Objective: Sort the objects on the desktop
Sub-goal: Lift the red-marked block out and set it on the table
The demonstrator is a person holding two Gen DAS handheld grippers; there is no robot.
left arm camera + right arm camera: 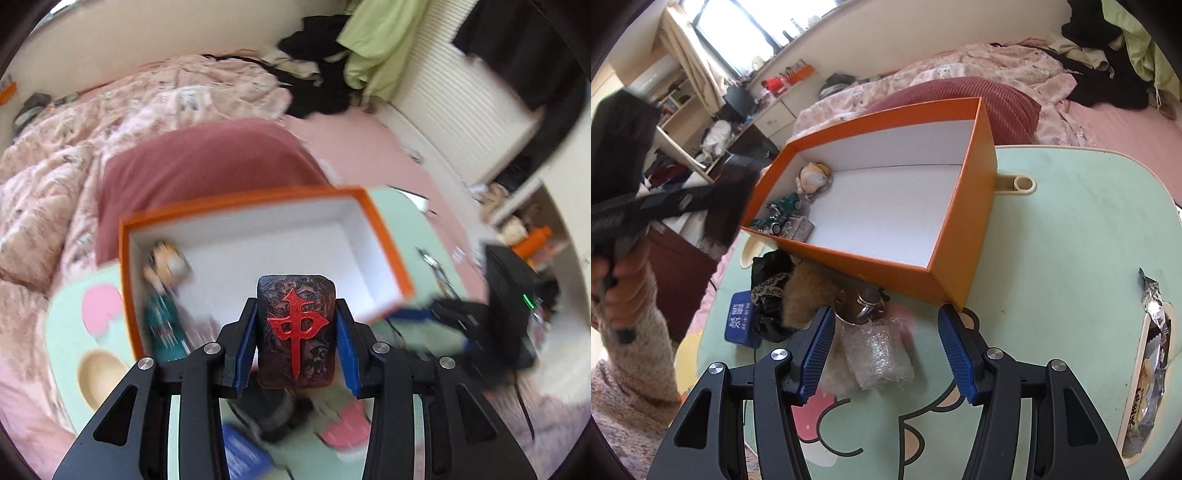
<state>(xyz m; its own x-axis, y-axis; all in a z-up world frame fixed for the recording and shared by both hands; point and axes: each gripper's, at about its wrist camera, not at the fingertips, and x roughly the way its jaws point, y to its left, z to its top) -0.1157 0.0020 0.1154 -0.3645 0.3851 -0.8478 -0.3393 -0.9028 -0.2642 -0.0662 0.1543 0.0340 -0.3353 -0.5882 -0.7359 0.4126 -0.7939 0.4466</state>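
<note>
**Left wrist cam: mahjong tile clamped and on its way to the orange box**

Left wrist view shows the left gripper pinched onto a big dark mahjong tile with the red "中" facing the camera. Both blue pads sit flat on its side edges, so it's held upright and square, which should make for a clean drop. It hangs in front of the near wall of the orange box, with the rest of the frame blurry.

The box stands on the mint green lap table, white inside. Its contents are all crowded into one end: a small big-headed figurine, a green toy car and a little greyish box. The rest of the floor is bare, so there's plenty of room.

The right gripper has its jaws parted and holds nothing. It hovers over the leftover pile by the box's front wall: a bubble-wrap bundle, something shiny and metal, a brown furry thing and a blue case. My guess is that pile goes next
</note>
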